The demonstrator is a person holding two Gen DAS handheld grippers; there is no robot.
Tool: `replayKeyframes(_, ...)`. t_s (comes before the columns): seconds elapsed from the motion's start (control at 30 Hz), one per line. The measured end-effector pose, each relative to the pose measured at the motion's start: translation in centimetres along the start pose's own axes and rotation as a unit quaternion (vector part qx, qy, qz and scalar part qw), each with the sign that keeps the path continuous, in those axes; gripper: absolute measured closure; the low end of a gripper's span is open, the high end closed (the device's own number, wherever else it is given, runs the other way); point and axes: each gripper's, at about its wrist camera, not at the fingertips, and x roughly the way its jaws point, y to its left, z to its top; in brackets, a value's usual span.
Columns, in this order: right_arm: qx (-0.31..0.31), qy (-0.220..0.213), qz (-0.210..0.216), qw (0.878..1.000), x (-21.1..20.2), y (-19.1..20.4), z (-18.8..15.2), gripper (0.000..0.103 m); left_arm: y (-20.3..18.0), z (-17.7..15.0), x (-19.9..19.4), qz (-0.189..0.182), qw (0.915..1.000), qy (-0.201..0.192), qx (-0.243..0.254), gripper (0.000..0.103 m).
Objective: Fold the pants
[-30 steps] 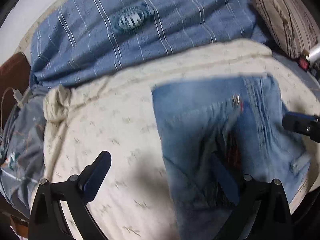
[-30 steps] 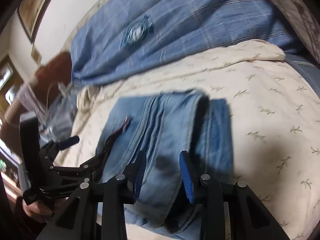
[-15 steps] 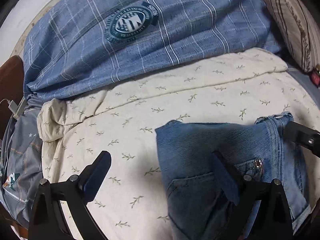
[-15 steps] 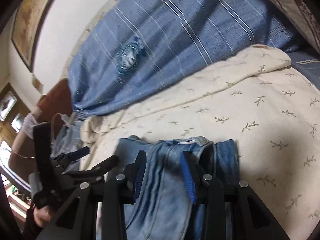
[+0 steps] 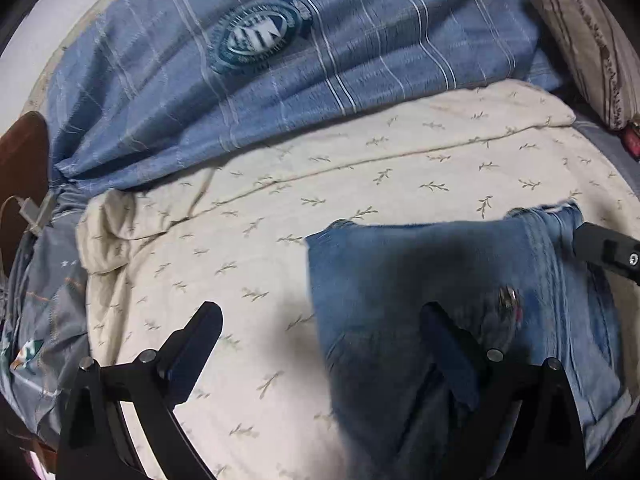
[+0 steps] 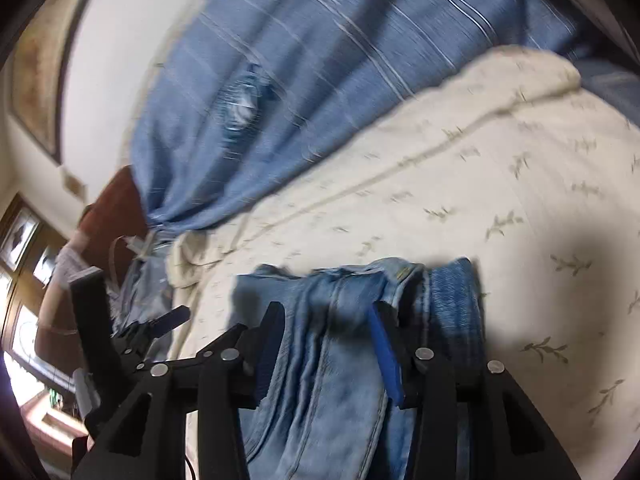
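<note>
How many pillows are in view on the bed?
2: a big blue striped pillow along the far side of the bed, and a brown striped pillow at the far right corner. More may lie out of view.

Both views were dimly lit, with a warm indoor cast; the fisheye lenses bent the scene and left black corners. In the left wrist view the cream sheet (image 5: 400,168) ahead of the fingers stayed fairly sharp, though the jeans (image 5: 420,272) around the right finger were smeared and shadowed; a soft shadow lay on the sheet between the fingers. The right wrist view was heavily motion-blurred, most of all the blue striped cover (image 6: 320,80) far beyond the fingers; a broad dark shadow fell to the right of the fingers; pale daylight glared at a window (image 6: 28,340) left of them.
</note>
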Motion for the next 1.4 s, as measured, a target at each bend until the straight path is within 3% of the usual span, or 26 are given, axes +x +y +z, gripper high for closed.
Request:
replayKeyframes(0.2, -0.079, 0.042, 0.037, 0.995, -1.4, 2.1, -2.3, 0.054, 1.0, -3.0, -2.8, -0.008, 0.9999, -0.001, -0.012, 0.004)
replayKeyframes(0.33, -0.103, 0.078, 0.088, 0.988, -2.6, 3.0, -4.3, 0.053, 0.4, -5.2, -3.9, -0.015, 0.9999, 0.004, 0.004, 0.004)
replayKeyframes(0.5, -0.112, 0.113, 0.082, 0.984, -2.9, 2.9, -6.0, 0.053, -0.2, -6.8, -4.4, -0.002, 0.9999, 0.005, 0.01, 0.004)
replayKeyframes(0.67, -0.109, 0.152, 0.047, 0.981, -1.2, 1.7, -7.2, 0.053, -0.5, -7.2, -3.8, 0.001, 0.9999, 0.015, 0.007, 0.004)
replayKeyframes(0.87, -0.172, 0.146, 0.017, 0.974, -1.0, 2.9, -8.2, 0.052, -0.9, -7.6, -3.7, 0.011, 0.9998, 0.009, 0.013, 0.004)
replayKeyframes(1.03, -0.181, 0.148, 0.016, 0.972, -0.9, 2.9, -8.1, 0.052, -0.9, -7.8, -3.5, 0.011, 0.9999, 0.008, 0.007, 0.004)
replayKeyframes(1.2, -0.124, 0.138, 0.06, 0.981, -2.8, 1.4, -6.5, 0.051, 0.0, -7.5, -3.8, -0.01, 0.9999, 0.009, -0.009, 0.004)
replayKeyframes(1.27, -0.098, 0.107, 0.054, 0.988, -4.3, 0.1, -5.7, 0.039, 0.8, -7.1, -4.2, -0.024, 0.9994, 0.003, -0.023, 0.004)
replayKeyframes(1.4, -0.038, 0.086, 0.042, 0.995, -5.5, -2.8, -4.6, 0.039, 3.1, -6.3, -4.4, -0.064, 0.9956, -0.003, -0.068, 0.004)
